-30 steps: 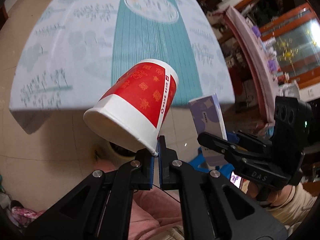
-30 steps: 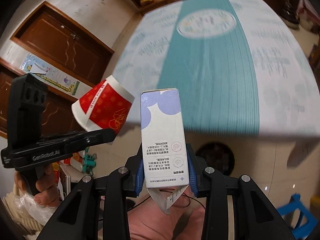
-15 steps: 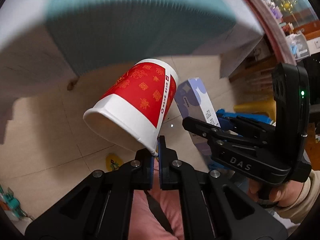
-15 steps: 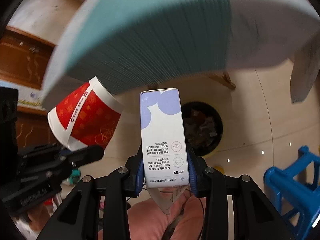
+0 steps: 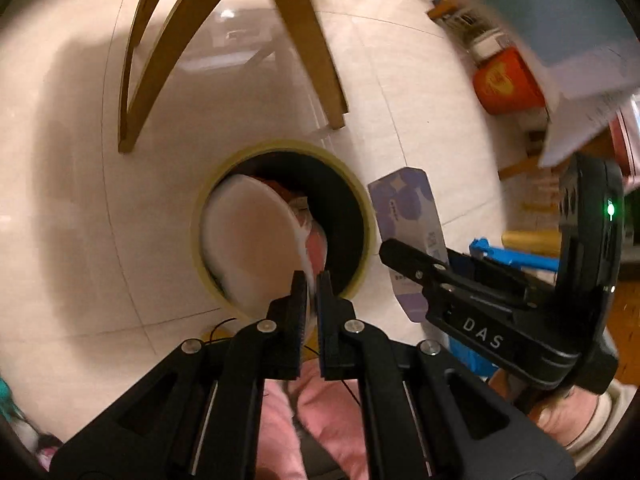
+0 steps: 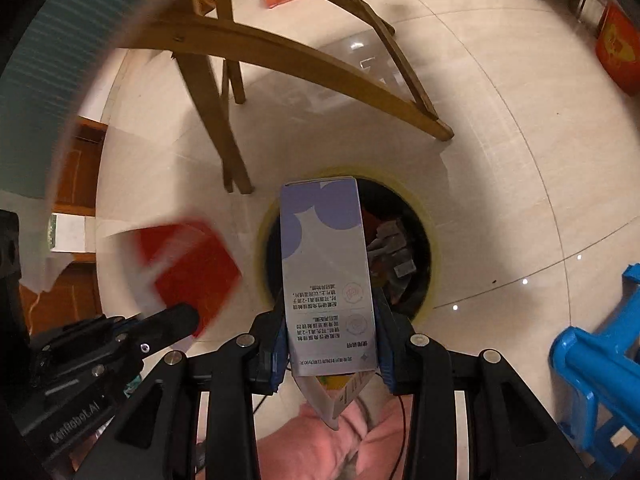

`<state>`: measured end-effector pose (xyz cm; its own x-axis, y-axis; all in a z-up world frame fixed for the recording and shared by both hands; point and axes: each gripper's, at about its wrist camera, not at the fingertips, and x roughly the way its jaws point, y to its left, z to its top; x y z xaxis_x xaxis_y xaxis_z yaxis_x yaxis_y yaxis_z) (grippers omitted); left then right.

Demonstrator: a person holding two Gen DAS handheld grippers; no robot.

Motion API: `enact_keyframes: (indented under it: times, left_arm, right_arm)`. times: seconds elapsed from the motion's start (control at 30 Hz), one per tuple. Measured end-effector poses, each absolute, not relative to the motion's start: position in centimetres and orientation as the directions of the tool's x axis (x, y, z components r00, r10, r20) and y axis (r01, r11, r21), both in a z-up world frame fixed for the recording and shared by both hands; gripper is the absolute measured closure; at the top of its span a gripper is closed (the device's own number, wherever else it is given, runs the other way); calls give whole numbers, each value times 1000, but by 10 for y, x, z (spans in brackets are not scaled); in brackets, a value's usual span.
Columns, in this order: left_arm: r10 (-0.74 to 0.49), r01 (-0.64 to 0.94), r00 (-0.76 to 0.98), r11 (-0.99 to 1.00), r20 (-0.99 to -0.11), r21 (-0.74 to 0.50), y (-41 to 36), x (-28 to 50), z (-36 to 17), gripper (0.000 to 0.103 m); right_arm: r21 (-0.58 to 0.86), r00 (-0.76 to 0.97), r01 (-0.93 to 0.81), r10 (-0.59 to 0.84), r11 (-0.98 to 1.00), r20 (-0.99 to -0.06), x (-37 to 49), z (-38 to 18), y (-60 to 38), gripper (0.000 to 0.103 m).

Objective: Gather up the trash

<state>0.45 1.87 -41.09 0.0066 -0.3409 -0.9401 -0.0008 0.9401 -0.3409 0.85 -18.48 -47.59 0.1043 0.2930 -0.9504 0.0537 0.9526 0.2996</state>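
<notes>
The red paper cup [image 5: 256, 240], pinched by its rim in the left gripper [image 5: 312, 280], and the carton [image 6: 326, 272], clamped in the right gripper [image 6: 330, 344], had dropped from table height to just above the trash bin [image 6: 434, 252], ready for release.

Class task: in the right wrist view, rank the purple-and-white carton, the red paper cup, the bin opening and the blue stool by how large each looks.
1. Purple-and-white carton, though nearness inflates it.
2. Bin opening, partly hidden by the carton.
3. Red paper cup, blurred.
Blue stool: cut off by the frame edge, so it is left unranked.
</notes>
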Motion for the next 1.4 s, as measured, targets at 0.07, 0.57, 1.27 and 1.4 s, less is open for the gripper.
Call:
enact_keyframes:
  times: [0.07,0.57,1.27,1.4]
  left_arm:
    - [-355,-25,5,934,-935,-355,18,9,-425,85]
    - [-311,-80,66,946,-948,-315,37,1,-428,18]
    - [-258,-138,214,947,-942,-291,48,-20,-203,18]
    - [-227,-124,273,955,-935,-268,47,-20,-141,18]
  right_arm:
    - [302,111,54,295,952,-949,9,-487,-183,66]
    - [285,91,13,283,958,-955,24,-520,-166,49]
    - [287,142,-106,300,952,-943,11,-288,-172,40]
    - [273,161,-163,299,948,-941,12,-223,-166,40]
